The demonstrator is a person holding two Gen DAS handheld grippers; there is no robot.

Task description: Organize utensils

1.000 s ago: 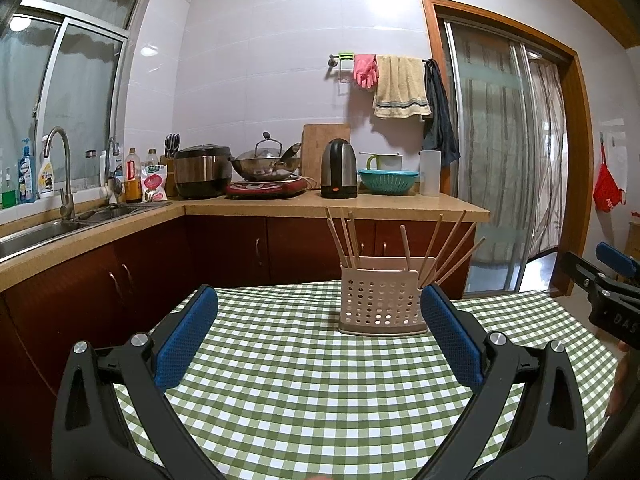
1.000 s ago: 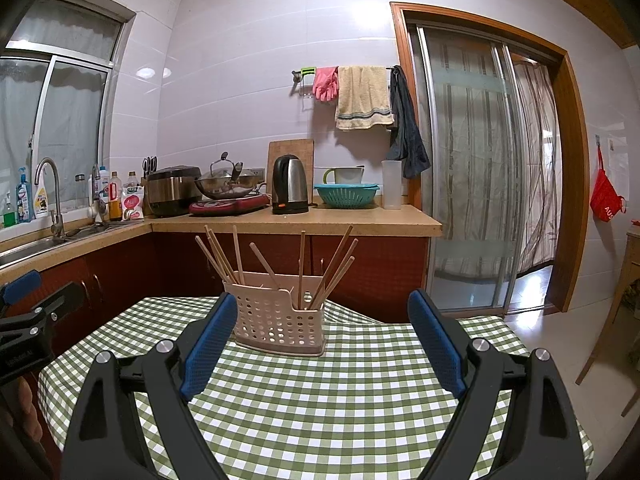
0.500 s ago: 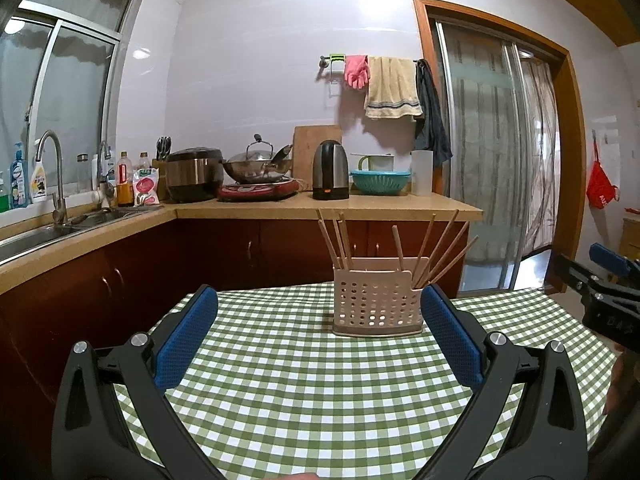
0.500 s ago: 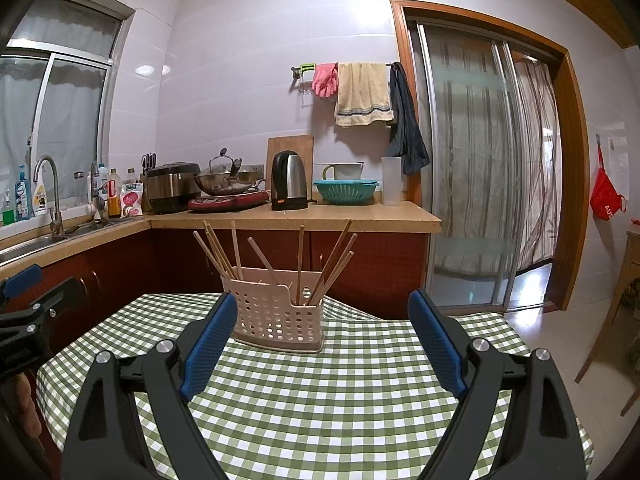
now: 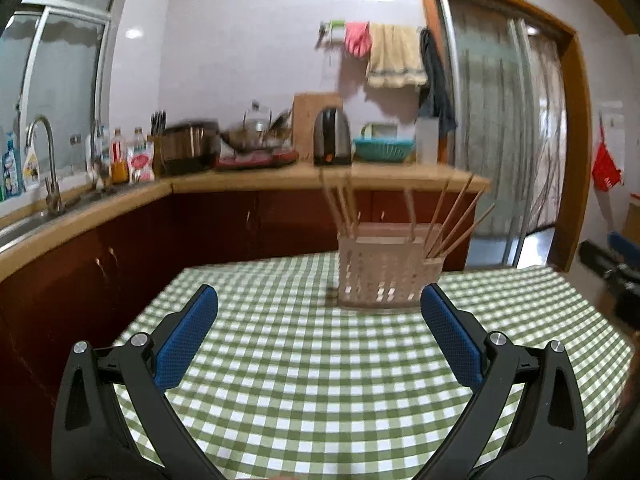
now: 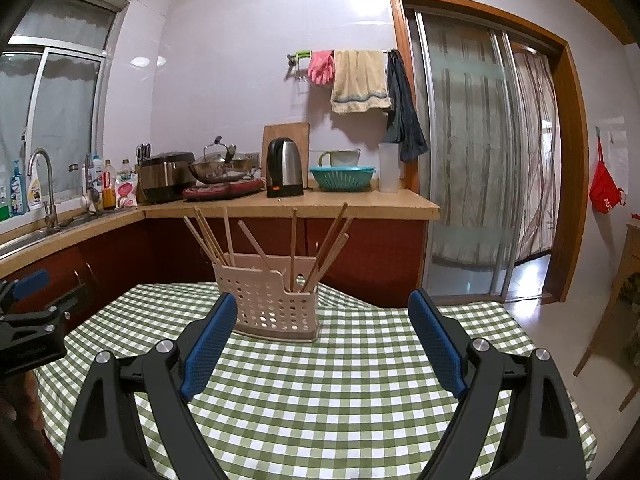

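A beige perforated utensil holder (image 5: 380, 276) stands on the green checked table (image 5: 320, 380), with several wooden chopsticks (image 5: 452, 216) upright in it. It also shows in the right wrist view (image 6: 272, 300), with its chopsticks (image 6: 294, 248). My left gripper (image 5: 318, 334) is open and empty, back from the holder. My right gripper (image 6: 322, 342) is open and empty, also short of the holder. The left gripper shows at the left edge of the right wrist view (image 6: 28, 320).
A kitchen counter (image 6: 288, 204) runs behind the table with a kettle (image 6: 285, 168), a wok, a rice cooker and a teal colander. A sink with a tap (image 6: 40, 184) is at the left. A sliding glass door (image 6: 480, 160) is at the right.
The left wrist view has swung and blurred: the holder has shifted to the right in it and looks farther away. The right gripper has drawn back slightly. Both stay open.
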